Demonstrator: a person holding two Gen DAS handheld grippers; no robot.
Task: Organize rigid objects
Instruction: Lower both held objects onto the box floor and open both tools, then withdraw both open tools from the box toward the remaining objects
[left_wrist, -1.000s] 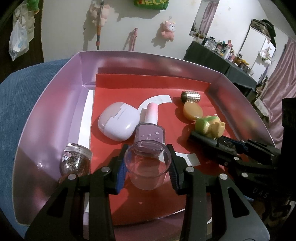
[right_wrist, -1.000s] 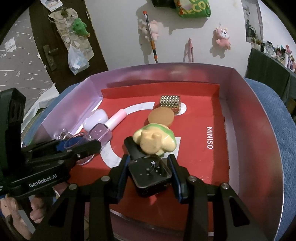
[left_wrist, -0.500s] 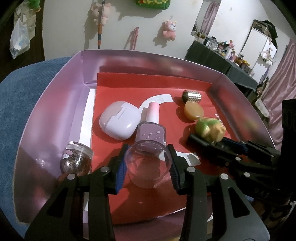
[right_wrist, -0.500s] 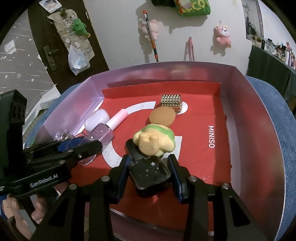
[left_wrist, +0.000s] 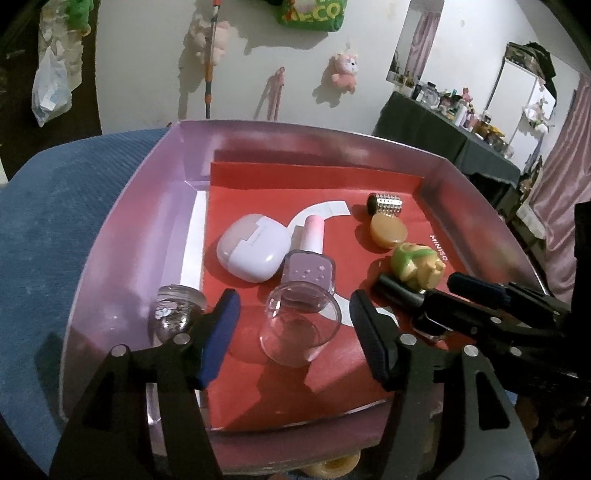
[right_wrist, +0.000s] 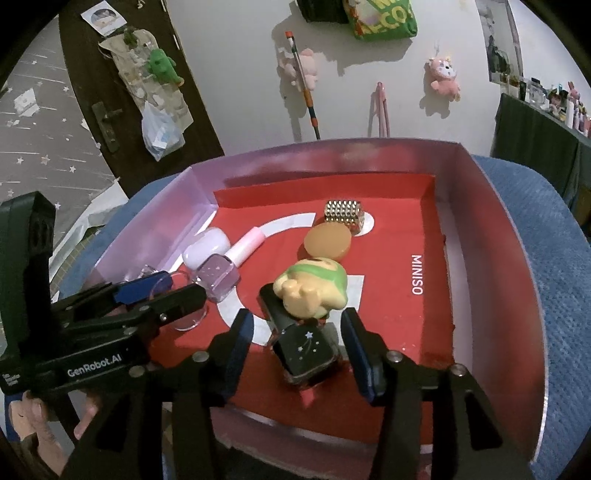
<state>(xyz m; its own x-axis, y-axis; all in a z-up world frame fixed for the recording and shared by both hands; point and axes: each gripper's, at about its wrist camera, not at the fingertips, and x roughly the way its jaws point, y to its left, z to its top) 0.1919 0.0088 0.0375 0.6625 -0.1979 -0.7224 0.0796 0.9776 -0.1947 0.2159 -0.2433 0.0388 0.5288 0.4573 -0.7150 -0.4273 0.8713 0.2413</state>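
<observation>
Both tongs are opening inside the tray (left_wrist: 110, 236): the clear cup (left_wrist: 299, 326) is let go by the left tongs (left_wrist: 295, 332), the black bottle (right_wrist: 306, 350) by the right tongs (right_wrist: 297, 345). Farther back, everything looks placed already, so little seems left.

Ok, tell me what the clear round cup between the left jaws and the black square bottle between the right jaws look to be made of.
Clear round cup: probably hard clear plastic, possibly glass; the red liner shows through it and its rim glints.
Black square bottle: likely glass or glossy plastic, with a mirror-like sheen and printed white stars; its long black cap looks like plastic.
</observation>
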